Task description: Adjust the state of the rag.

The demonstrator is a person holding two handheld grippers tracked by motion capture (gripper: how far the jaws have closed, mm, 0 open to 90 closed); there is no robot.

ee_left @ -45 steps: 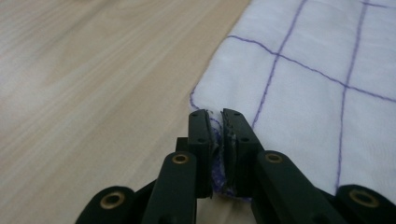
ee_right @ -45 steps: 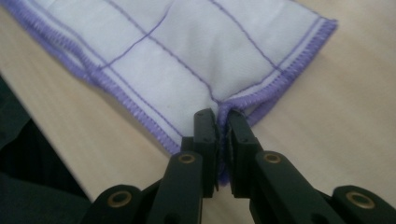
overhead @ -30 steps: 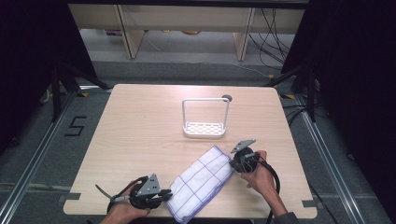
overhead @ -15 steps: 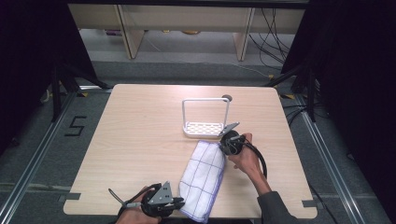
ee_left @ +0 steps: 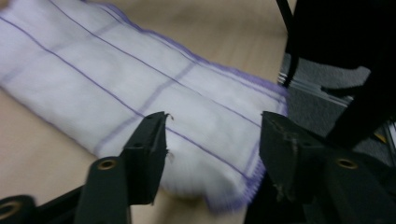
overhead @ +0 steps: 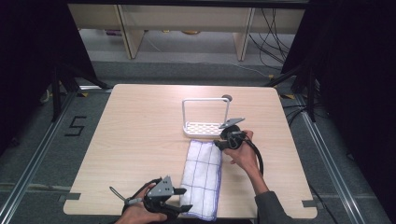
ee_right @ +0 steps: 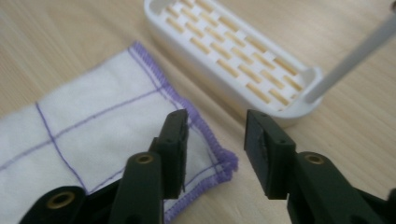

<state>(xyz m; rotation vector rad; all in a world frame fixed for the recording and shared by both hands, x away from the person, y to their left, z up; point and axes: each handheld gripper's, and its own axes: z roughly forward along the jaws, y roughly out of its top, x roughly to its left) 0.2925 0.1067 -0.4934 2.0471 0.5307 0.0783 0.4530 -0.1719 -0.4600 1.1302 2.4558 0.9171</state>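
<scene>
Left hand-held gripper: jaws just spread, off the near end of the white purple-lined cloth.
Right hand-held gripper: just spread over the far corner.
Cloth: folded on the wooden counter, beside the white slotted rack.
Tip: lift both clear without snagging the hem.

Grey floor, pale shelving behind, dark surroundings, trailing cables.
</scene>
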